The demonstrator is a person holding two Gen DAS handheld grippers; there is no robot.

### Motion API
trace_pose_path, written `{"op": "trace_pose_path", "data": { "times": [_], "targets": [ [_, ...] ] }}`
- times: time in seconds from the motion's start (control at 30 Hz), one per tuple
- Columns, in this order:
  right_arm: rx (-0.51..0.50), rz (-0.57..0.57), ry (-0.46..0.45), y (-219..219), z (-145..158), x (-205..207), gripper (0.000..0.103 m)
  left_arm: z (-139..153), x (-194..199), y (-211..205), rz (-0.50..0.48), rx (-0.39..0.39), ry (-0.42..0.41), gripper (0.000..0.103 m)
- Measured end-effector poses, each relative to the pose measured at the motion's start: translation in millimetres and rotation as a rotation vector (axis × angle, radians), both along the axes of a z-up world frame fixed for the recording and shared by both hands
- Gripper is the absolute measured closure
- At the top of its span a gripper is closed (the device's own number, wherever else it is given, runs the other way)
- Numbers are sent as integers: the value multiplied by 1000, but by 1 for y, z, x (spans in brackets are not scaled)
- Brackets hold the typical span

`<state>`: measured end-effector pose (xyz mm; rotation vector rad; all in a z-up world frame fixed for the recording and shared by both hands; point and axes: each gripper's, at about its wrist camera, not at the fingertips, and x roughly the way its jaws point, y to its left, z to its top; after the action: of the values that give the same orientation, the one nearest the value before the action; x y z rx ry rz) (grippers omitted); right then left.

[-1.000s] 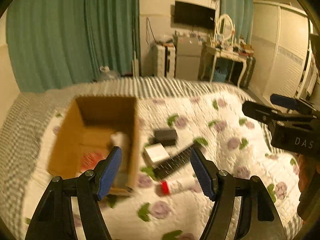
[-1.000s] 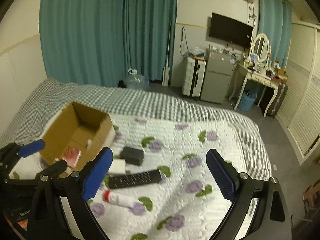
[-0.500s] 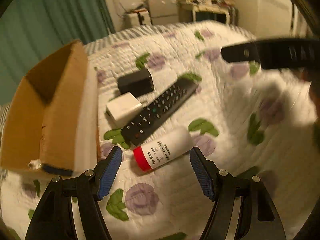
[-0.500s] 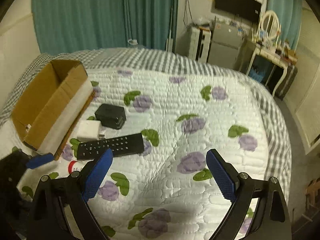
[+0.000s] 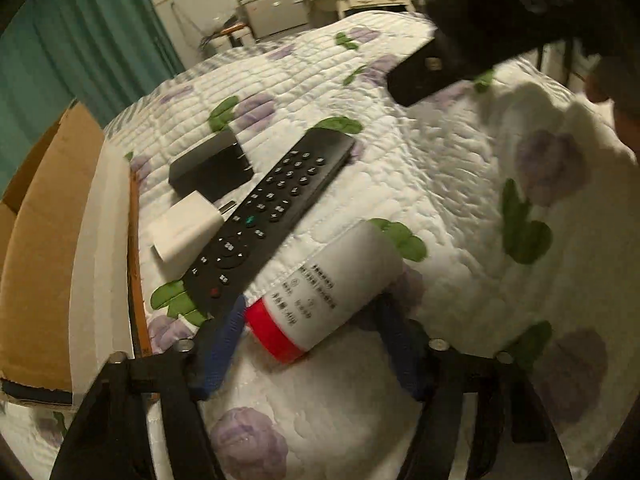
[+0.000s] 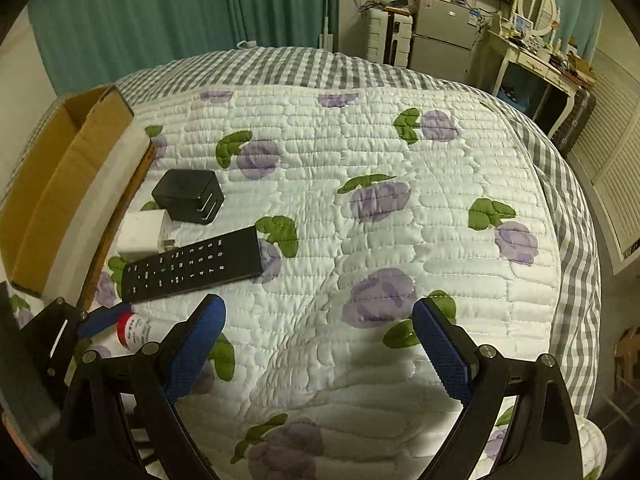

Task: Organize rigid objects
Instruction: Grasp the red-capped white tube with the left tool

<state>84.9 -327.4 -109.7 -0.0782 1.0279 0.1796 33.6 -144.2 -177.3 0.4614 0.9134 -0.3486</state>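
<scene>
Now the white bottle (image 5: 340,288) with the red cap lies on its side on the quilt (image 5: 440,184), between the blue pads (image 5: 218,350) of the left gripper (image 5: 312,344). Jaws are wide, one each side of the bottle; left pad close to the cap, can't tell if either touches. Nothing clamped. Black remote (image 5: 272,216) lies just behind the bottle, its near end beside the cap. White charger (image 5: 186,232) sits against the remote's left edge, black charger (image 5: 210,168) just behind that. Cardboard box (image 5: 44,248) stands open at the left, close to the chargers. Right gripper (image 6: 318,344) hangs above bare quilt to the right of the remote, jaws wide apart, holding nothing. Green curtains (image 6: 160,16) and a dressing table (image 6: 536,56) are beyond the bed.
</scene>
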Motion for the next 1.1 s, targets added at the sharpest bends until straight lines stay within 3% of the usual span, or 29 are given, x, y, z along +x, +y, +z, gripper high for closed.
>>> {"op": "trace_pose_path", "data": {
  "times": [0.3, 0.6, 0.67, 0.73, 0.83, 0.97, 1.0, 1.03, 1.1],
  "targets": [
    [17, -41, -19, -9, 5, -4, 8, 11, -1, -5, -49, -25, 57, 58],
    [13, 20, -40, 2, 7, -8, 8, 23, -28, 31, 120, -123, 111, 62],
    [4, 21, -42, 3, 7, -8, 8, 20, -35, 31, 89, -126, 144, 62],
    [4, 17, -42, 2, 6, -8, 8, 19, -39, 27, 67, -97, 125, 59],
    [4, 7, -44, 1, 7, -8, 8, 20, -33, 20, 38, -70, 123, 46],
    [7, 2, -43, 0, 7, -8, 8, 15, -17, 8, -5, -68, 116, 46],
    [8, 2, -41, -1, 7, -8, 8, 12, -14, 6, -15, -63, 112, 49],
    [9, 4, -40, -1, 7, -8, 8, 11, -13, 6, -14, -62, 109, 59],
    [14, 12, -40, 0, 7, -8, 8, 11, -14, 9, 9, -78, 110, 61]
  ]
}}
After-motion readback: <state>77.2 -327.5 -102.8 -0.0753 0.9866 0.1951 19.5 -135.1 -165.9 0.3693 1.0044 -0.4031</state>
